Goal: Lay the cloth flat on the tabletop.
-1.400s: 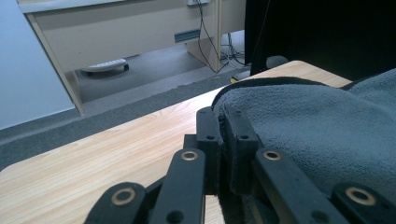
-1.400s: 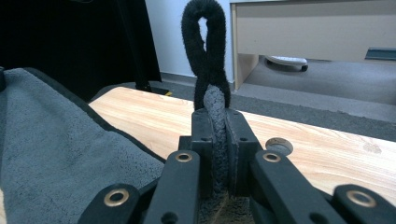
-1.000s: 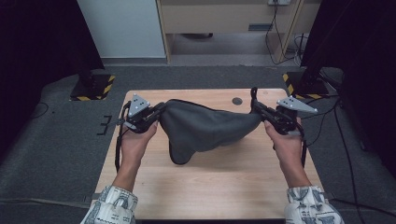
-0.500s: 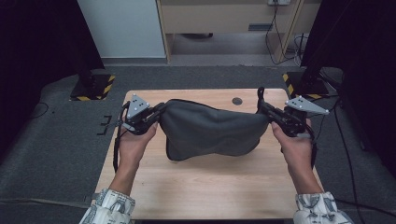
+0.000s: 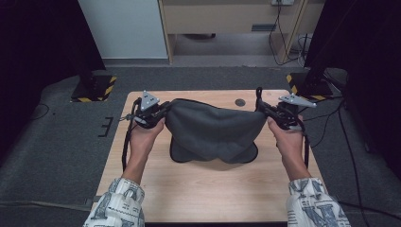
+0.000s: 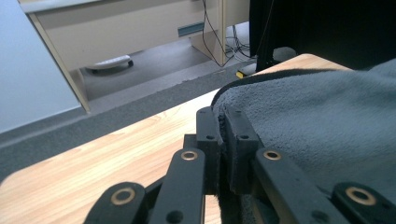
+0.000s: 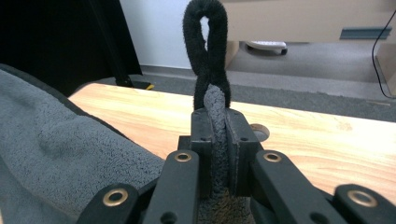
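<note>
Tongs in both hands, left tongs (image 5: 158,111) and right tongs (image 5: 265,109), pinch opposite top corners of our grey fleece cloth (image 5: 215,132), stretched left-to-right mid-frame, its lower edge sagging onto the tabletop (image 5: 198,189).

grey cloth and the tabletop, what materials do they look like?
Grey cloth: looks like fleece or microfibre towel, with a matte, nubbly pile close up and a black sewn edge with a hanging loop. Tabletop: pale wood-grain, smooth and slightly satin; probably laminate rather than solid wood, but I can't tell.
</note>
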